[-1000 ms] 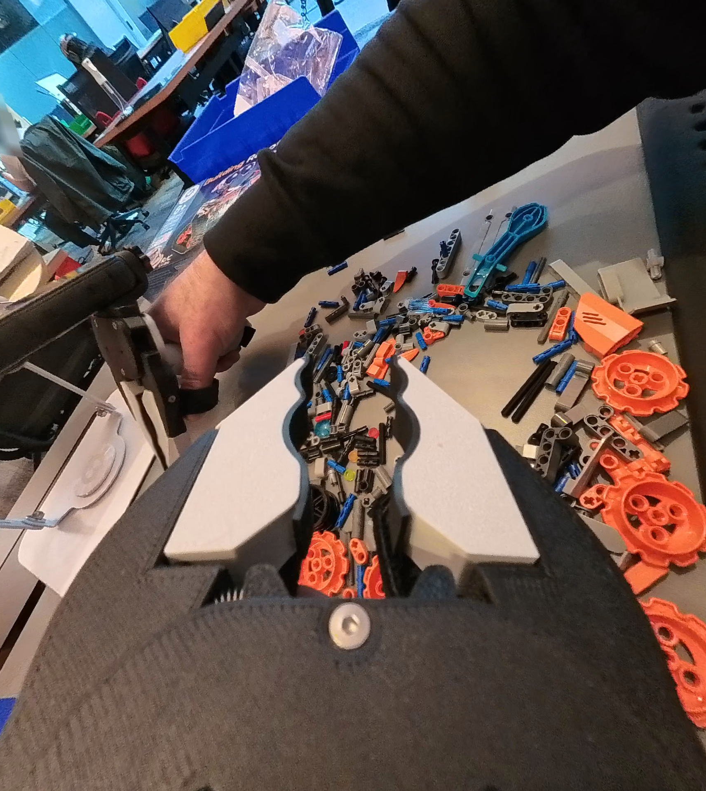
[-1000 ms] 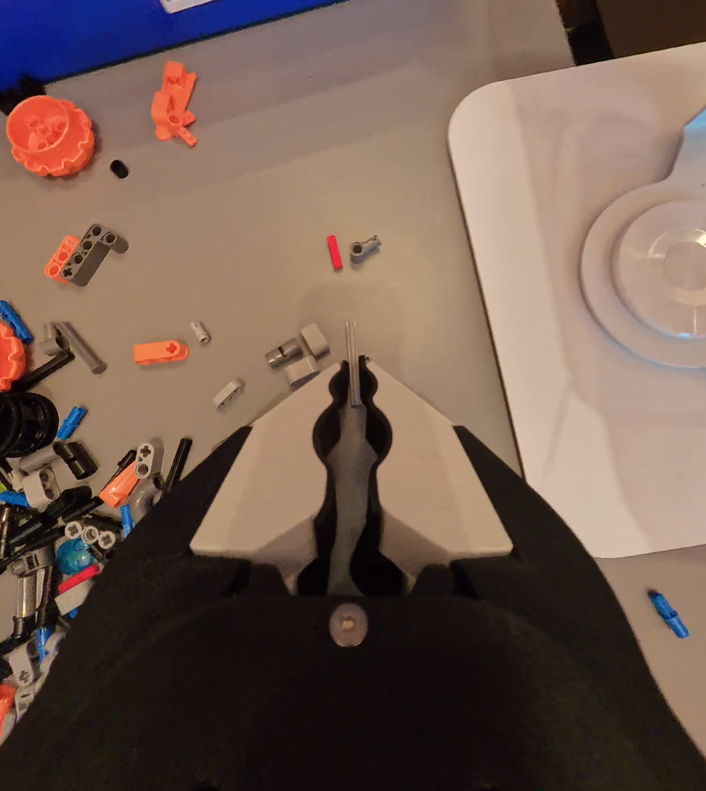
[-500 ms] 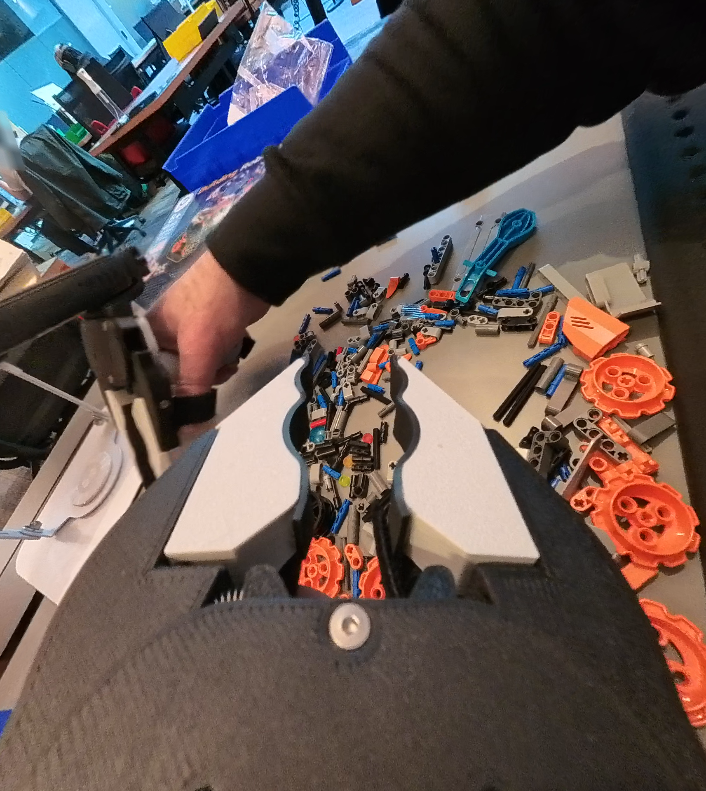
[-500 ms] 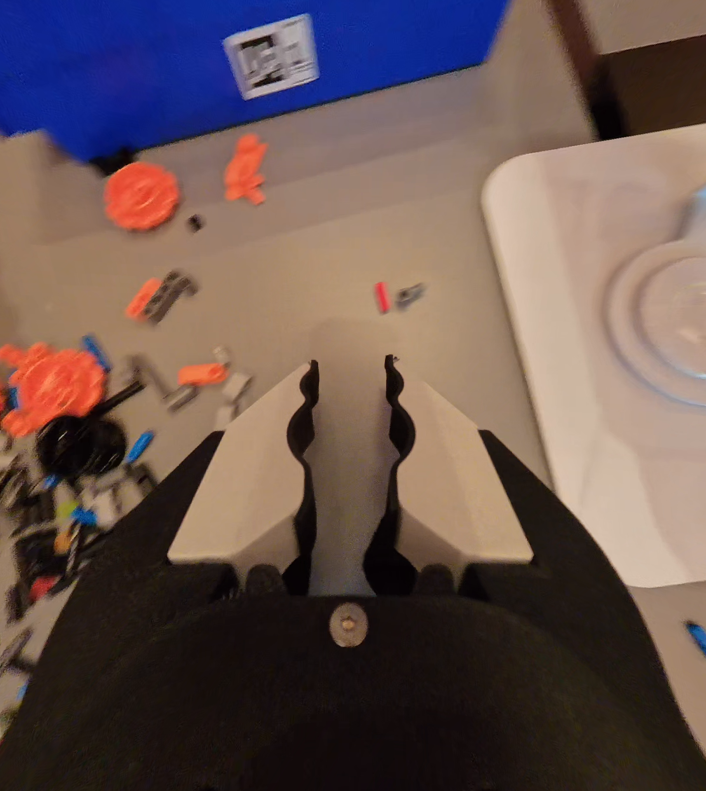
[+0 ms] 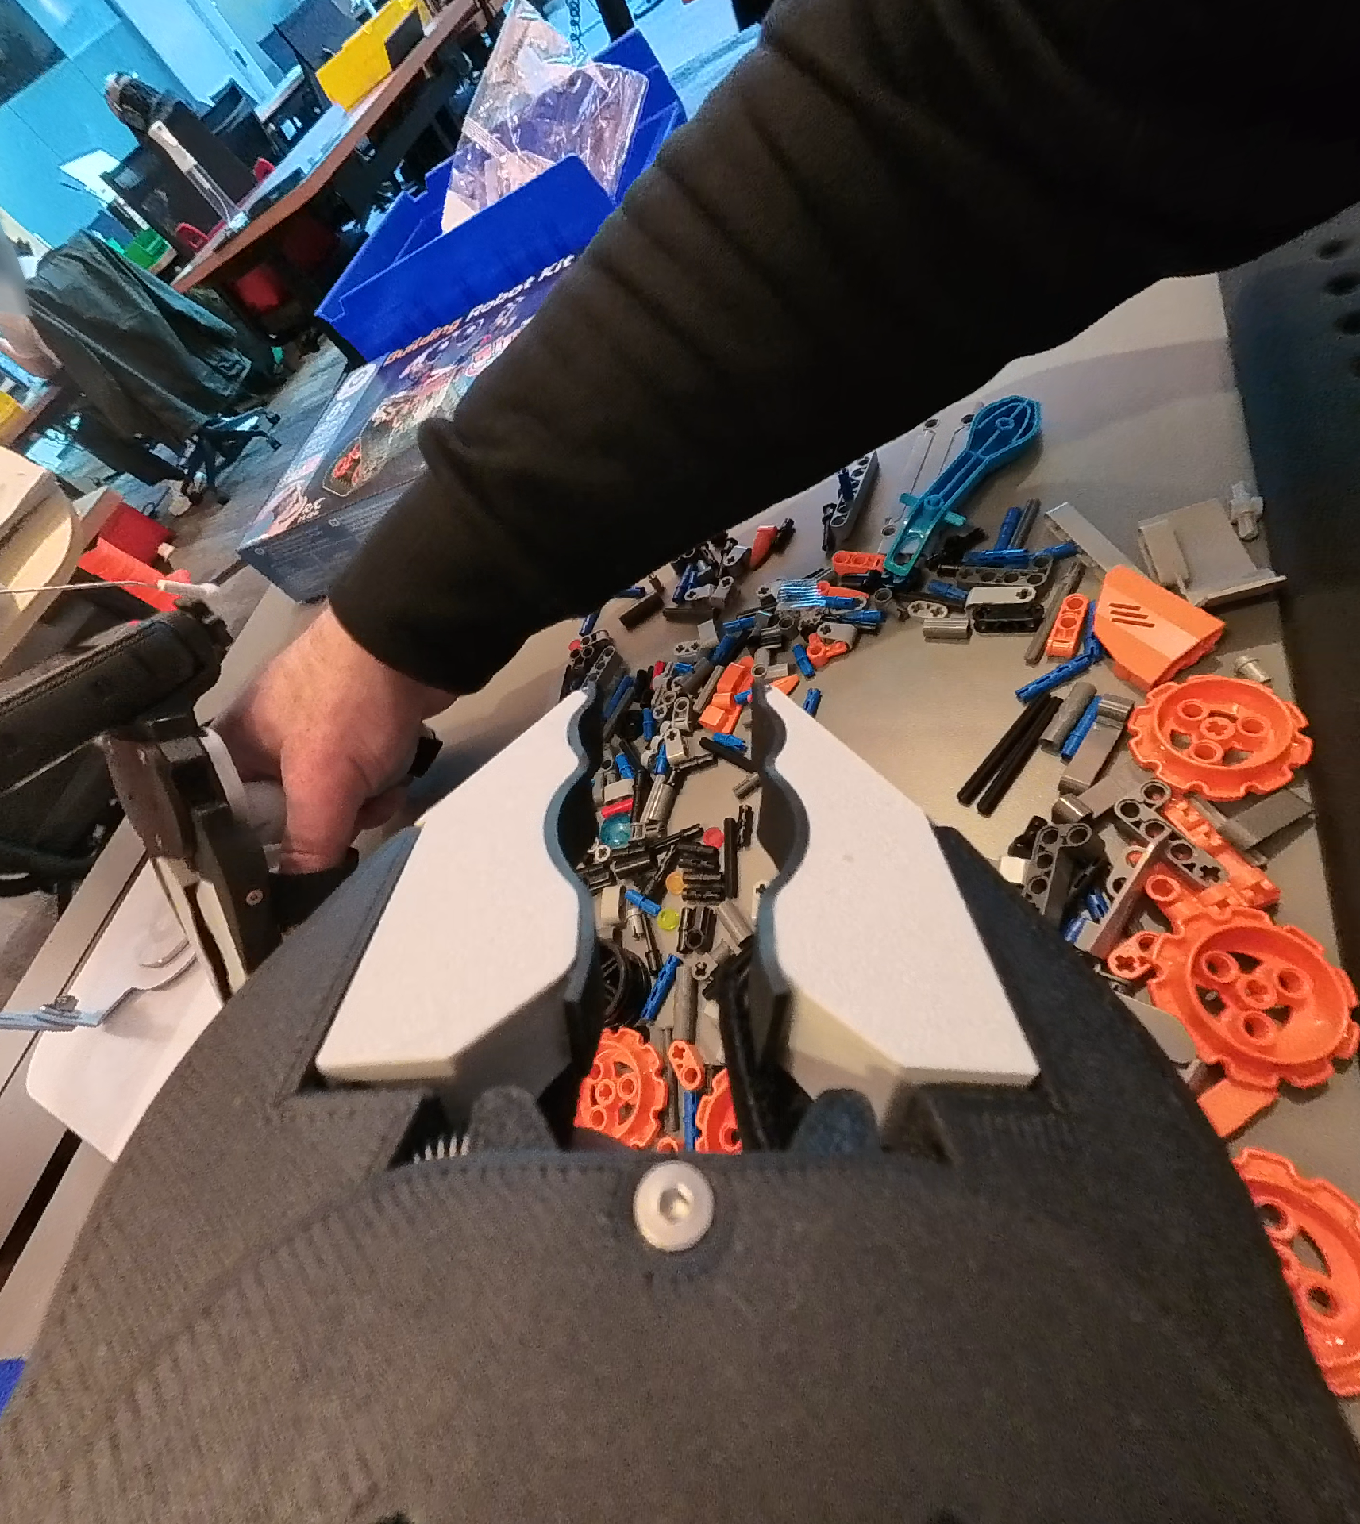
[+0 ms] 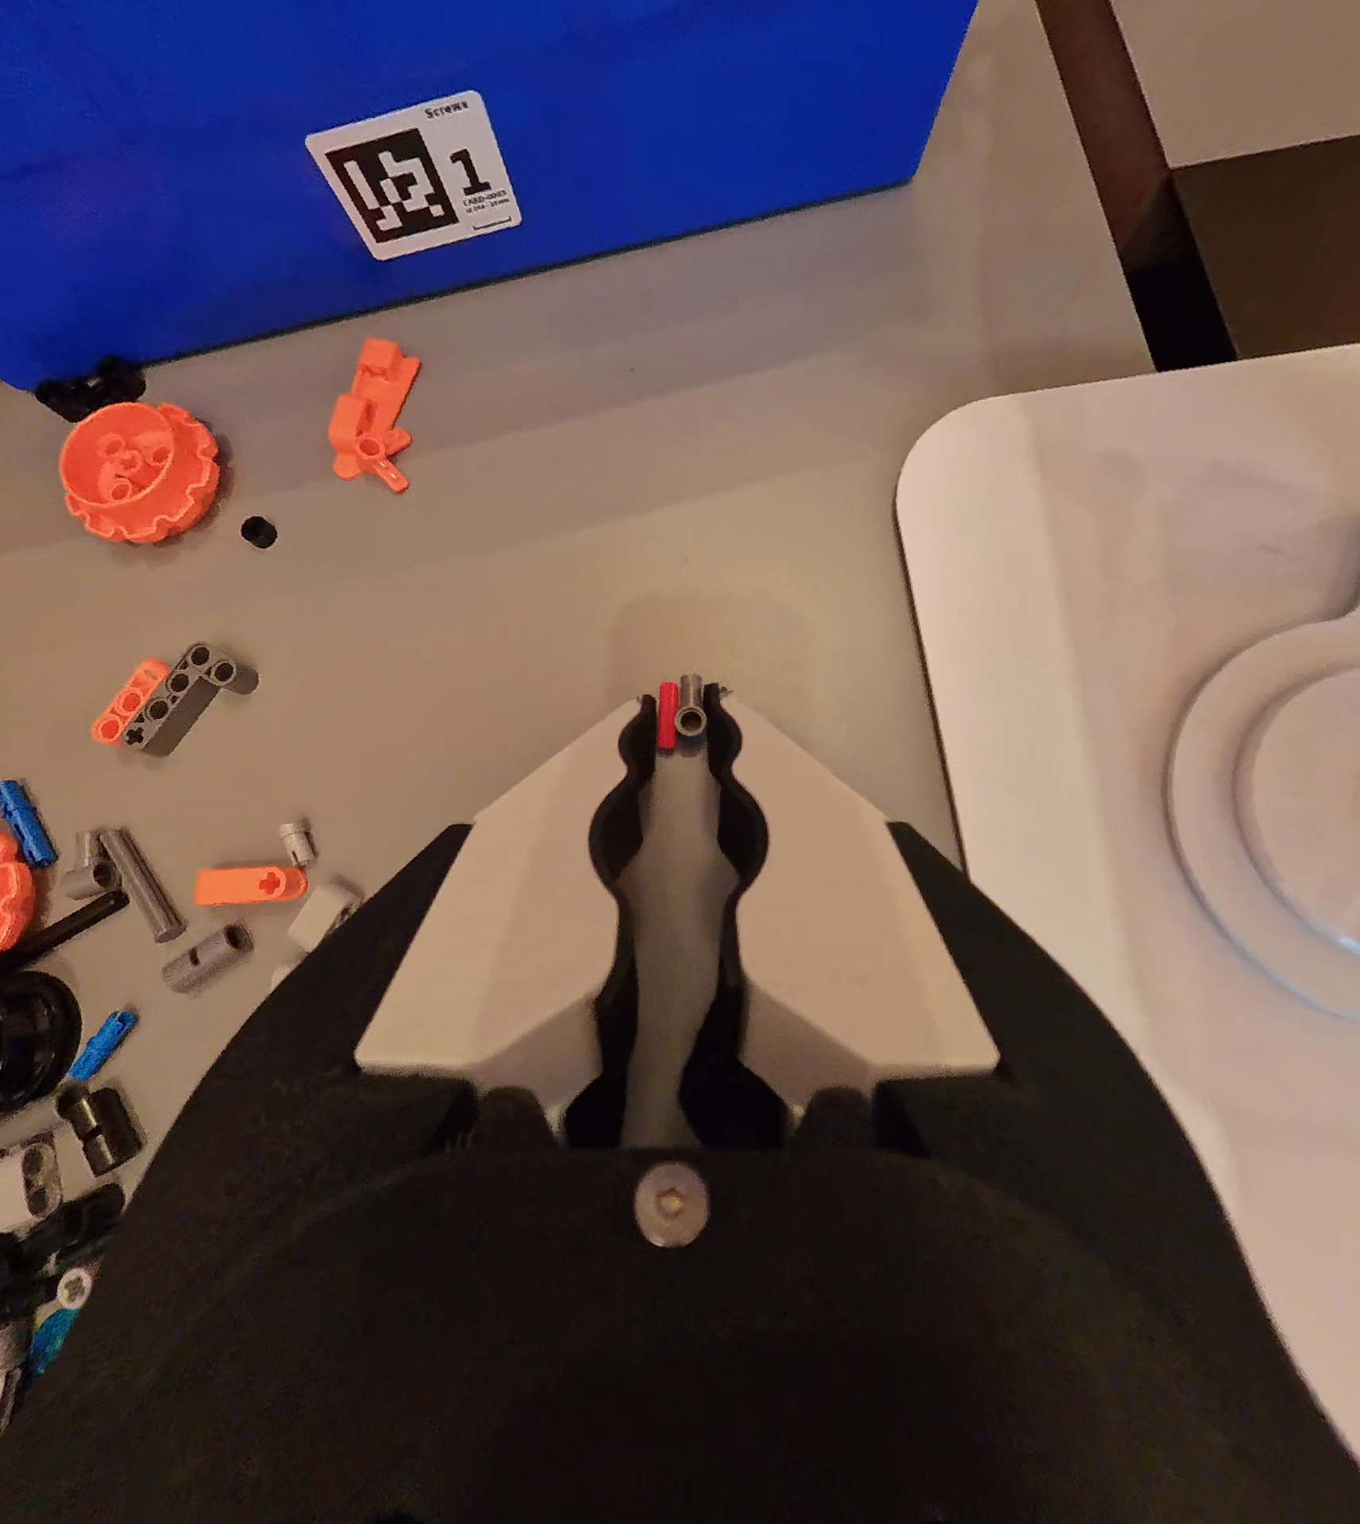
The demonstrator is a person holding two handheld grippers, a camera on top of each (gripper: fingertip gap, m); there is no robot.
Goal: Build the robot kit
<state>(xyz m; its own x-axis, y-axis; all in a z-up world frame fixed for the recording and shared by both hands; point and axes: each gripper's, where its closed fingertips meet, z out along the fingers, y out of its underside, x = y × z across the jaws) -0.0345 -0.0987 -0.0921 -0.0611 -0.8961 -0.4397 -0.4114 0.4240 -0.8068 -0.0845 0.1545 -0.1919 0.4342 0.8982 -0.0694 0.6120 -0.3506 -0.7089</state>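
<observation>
Right gripper (image 6: 683, 701) fingers parted around red pin (image 6: 666, 714) and grey connector (image 6: 692, 714) on bench (image 6: 495, 594); left gripper (image 5: 672, 701) spread, empty, above parts pile (image 5: 660, 858).

White tray (image 6: 1089, 577) flanking bare table (image 6: 577, 577)

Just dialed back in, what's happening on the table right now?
A person is working two handheld grippers over a grey table strewn with small building-kit parts. The right gripper is down at the table with its fingertips either side of a small red pin and a grey connector; whether it has closed on them is unclear. A white tray lies just to its right. The left gripper hangs open above the main pile of parts, holding nothing.
</observation>
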